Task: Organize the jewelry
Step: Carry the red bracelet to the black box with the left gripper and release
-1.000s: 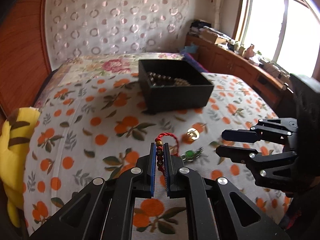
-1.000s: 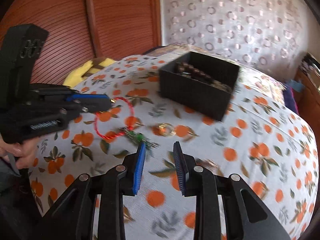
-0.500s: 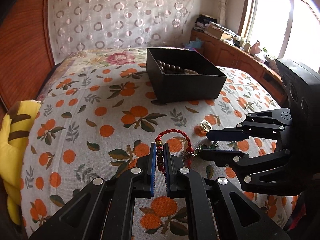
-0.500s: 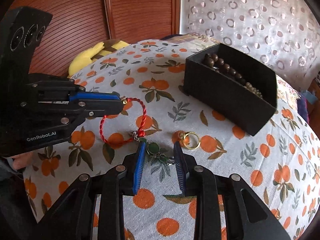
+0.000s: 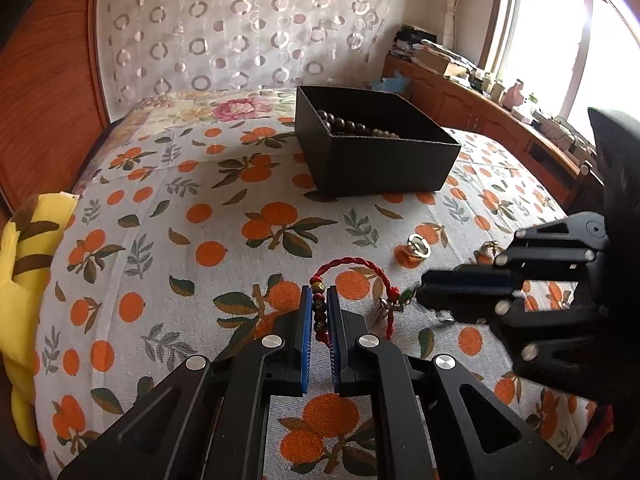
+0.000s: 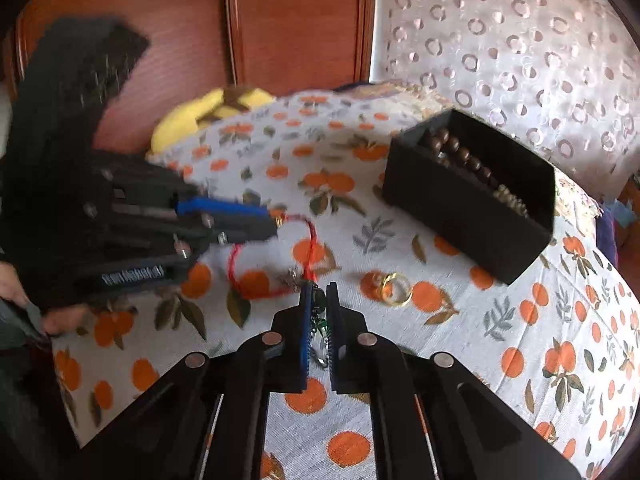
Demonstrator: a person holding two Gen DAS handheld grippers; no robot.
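Observation:
A red cord bracelet (image 5: 352, 261) with dark beads lies on the orange-print bedspread (image 5: 168, 240). My left gripper (image 5: 320, 292) is shut on its beaded section. At the cord's knot hangs a green charm (image 6: 320, 304) with a small silver piece. My right gripper (image 6: 318, 292) has its jaws closing down on that charm, and the pads press on it. In the left wrist view the right gripper (image 5: 424, 288) reaches in from the right. A gold ring (image 6: 396, 288) lies loose beside it. The black box (image 5: 380, 160) further back holds brown bead strings.
A yellow plush toy (image 5: 24, 248) lies at the bed's left edge by the wooden headboard (image 6: 300, 20). A small gold piece (image 5: 488, 246) rests near the right gripper. A wooden cabinet with clutter runs under the window (image 5: 540, 40). A person's hand (image 6: 60, 316) holds the left gripper.
My right gripper moved toward the bracelet's green charm and its jaws went from apart to closed on it. The left gripper stayed shut on the beads.

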